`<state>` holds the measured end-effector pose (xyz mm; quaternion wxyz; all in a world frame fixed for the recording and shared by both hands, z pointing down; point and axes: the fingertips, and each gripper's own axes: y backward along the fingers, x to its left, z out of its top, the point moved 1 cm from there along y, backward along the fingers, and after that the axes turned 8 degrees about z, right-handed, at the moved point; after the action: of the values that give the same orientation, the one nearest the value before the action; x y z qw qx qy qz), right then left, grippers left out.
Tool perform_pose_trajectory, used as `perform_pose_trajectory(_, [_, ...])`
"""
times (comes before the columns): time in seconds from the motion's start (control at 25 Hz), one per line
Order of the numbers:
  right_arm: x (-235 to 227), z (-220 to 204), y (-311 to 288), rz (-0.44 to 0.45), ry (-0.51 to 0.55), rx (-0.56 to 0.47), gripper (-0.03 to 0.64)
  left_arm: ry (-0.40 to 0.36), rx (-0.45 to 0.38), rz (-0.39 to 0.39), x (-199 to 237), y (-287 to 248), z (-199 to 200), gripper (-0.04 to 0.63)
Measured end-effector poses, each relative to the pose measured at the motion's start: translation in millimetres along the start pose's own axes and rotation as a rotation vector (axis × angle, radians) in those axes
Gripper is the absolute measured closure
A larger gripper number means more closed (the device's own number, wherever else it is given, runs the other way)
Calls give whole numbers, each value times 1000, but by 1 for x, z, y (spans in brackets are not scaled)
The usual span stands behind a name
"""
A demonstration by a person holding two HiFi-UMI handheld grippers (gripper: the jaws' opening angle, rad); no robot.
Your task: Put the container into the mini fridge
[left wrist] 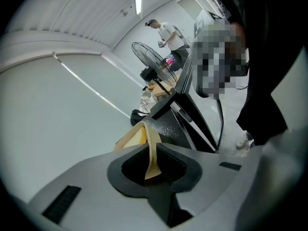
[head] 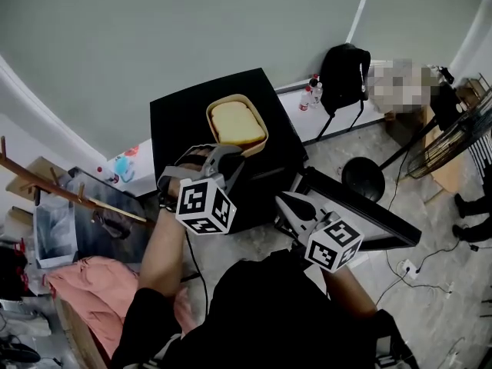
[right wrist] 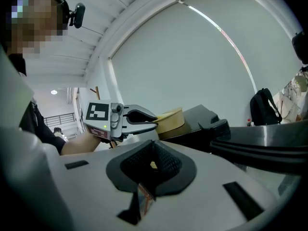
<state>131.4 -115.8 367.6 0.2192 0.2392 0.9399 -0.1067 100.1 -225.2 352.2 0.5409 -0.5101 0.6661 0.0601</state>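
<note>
Container (head: 237,123) rim tight between fingers of left gripper (left wrist: 153,163), atop mini fridge (head: 184,114); right gripper (right wrist: 152,166) fingers together, empty.

This looks like a sparse workroom rather than a lived-in home: bare pale walls (head: 154,29), a speckled hard floor (head: 430,314) with cables (head: 442,252) running to a power strip (head: 407,267), a pedestal fan (head: 453,141), a backpack (head: 344,71) and water bottles (head: 309,97) against the wall, a wooden coat rack (head: 54,184), and a black mini fridge (head: 192,114).
</note>
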Motion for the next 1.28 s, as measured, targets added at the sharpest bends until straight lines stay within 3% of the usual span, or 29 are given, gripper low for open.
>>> perform_pose_trajectory(0.44, [4, -14, -2, 1, -101, -36, 572, 90, -77, -16, -29, 48, 19, 540])
perform_pose_trajectory(0.52, [5, -14, -3, 52, -215, -72, 534, 98, -84, -11, -35, 56, 22, 540])
perform_pose_trajectory(0.6, [6, -12, -6, 122, -382, -117, 392, 109, -88, -7, -39, 63, 25, 541])
perform_pose_trajectory(0.68, [4, -6, -8, 175, -512, -157, 375, 124, -97, 2, -42, 69, 28, 541])
perform_pose_trajectory(0.88, [6, 1, -17, 259, -690, -206, 344, 151, -117, 23, -53, 84, 33, 543])
perform_pose_trajectory(1.04, [16, 6, -24, 343, -782, -227, 334, 165, -126, 23, -61, 95, 37, 543])
perform_pose_trajectory(1.28, [31, 4, -31, 395, -800, -197, 333, 168, -124, 8, -77, 111, 43, 548])
